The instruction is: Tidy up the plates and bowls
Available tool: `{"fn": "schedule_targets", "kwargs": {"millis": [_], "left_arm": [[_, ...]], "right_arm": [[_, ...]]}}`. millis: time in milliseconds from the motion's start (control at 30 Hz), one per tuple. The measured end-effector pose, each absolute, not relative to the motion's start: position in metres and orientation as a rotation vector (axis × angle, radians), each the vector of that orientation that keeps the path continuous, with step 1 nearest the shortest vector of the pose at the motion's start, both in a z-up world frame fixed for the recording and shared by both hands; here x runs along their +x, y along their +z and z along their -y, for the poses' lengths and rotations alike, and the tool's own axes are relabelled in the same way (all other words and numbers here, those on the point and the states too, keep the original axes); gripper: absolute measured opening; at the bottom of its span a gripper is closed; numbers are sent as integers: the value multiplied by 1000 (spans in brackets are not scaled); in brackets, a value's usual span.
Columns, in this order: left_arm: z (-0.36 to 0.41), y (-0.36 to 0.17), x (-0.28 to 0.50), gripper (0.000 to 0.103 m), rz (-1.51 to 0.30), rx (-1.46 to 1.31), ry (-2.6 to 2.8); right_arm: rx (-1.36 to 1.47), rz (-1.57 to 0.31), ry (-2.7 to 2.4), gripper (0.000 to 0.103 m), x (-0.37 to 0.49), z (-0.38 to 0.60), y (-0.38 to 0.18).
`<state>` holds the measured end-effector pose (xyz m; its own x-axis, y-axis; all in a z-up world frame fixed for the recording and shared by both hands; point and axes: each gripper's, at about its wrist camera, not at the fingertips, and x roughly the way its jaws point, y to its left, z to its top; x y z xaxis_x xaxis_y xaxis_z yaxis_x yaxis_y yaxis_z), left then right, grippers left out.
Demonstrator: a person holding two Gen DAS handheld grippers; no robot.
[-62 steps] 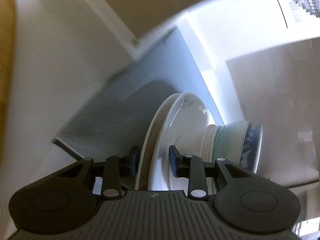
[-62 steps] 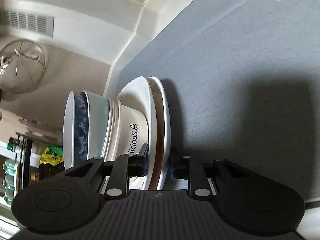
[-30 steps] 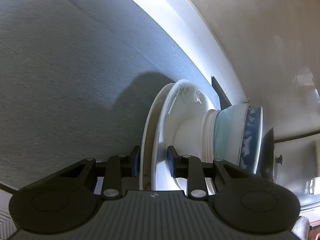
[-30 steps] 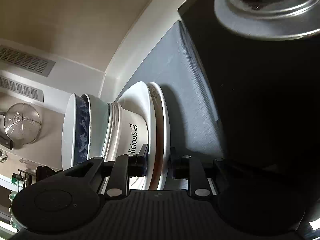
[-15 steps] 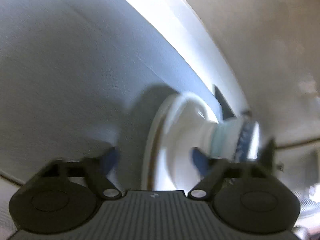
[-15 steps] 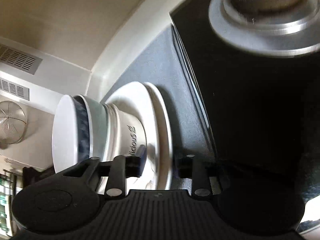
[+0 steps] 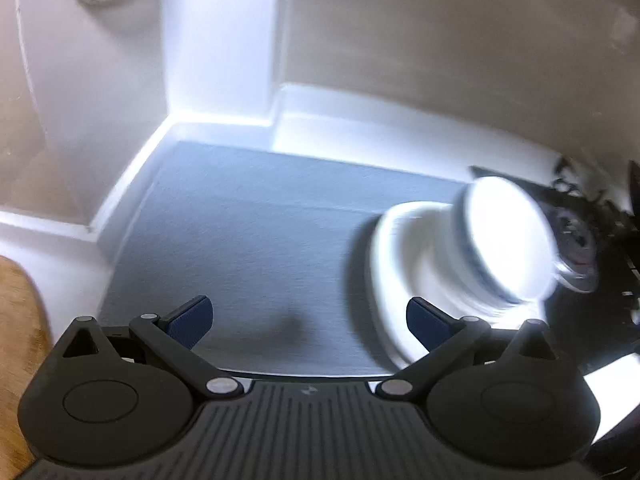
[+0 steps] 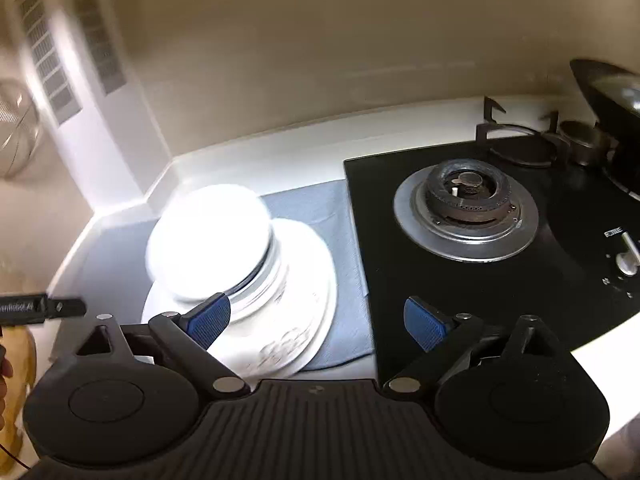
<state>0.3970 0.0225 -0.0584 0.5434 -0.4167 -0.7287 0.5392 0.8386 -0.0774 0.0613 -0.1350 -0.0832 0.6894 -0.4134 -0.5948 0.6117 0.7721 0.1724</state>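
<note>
Both sets of tongs have let go of the stack of plates and bowls, which they clamped at its rim a second ago, and have drawn up and back from it. The left tongs and the right tongs have just been opening; their blue pads now stand wide apart with nothing between them.

The stack sits on the grey mat that covers the surface, close beside the black gas hob. Two broad plates lie at the bottom, bowls nest upward on them, and a pale dish or lid caps the pile. Widest pieces at the base should keep the pile steady, and gripping it from both sides was probably the way to carry it level in one piece.

From the right wrist view the stack lies just ahead and to the left of the tongs, whose left pad overlaps it in the picture; whether it touches cannot be told. From the left wrist view it lies ahead and to the right, blurred. Each tool looks steeply down on the mat from above. A wire strainer hangs on the wall beyond. The stack appears placed, so this step looks done.
</note>
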Motion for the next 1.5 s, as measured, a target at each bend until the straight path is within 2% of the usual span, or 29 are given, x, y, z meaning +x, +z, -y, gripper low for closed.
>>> {"fn": "schedule_targets", "kwargs": {"millis": [167,333,567,1500], "left_arm": [[-9,-59,385,103,-868,167,-560],[16,-53,360,103,-798,294,-512],[16,-35,338,103,-772,314,-514],[24,-31,291,103,-713,361,-693]], "right_arm": [[276,-607,-590,97,64,111,-76],[268,-590,-583,98,59,103,-68],[302,-588,-567,98,64,98,-60],[267,-617,-602,98,39,65,-67]]}}
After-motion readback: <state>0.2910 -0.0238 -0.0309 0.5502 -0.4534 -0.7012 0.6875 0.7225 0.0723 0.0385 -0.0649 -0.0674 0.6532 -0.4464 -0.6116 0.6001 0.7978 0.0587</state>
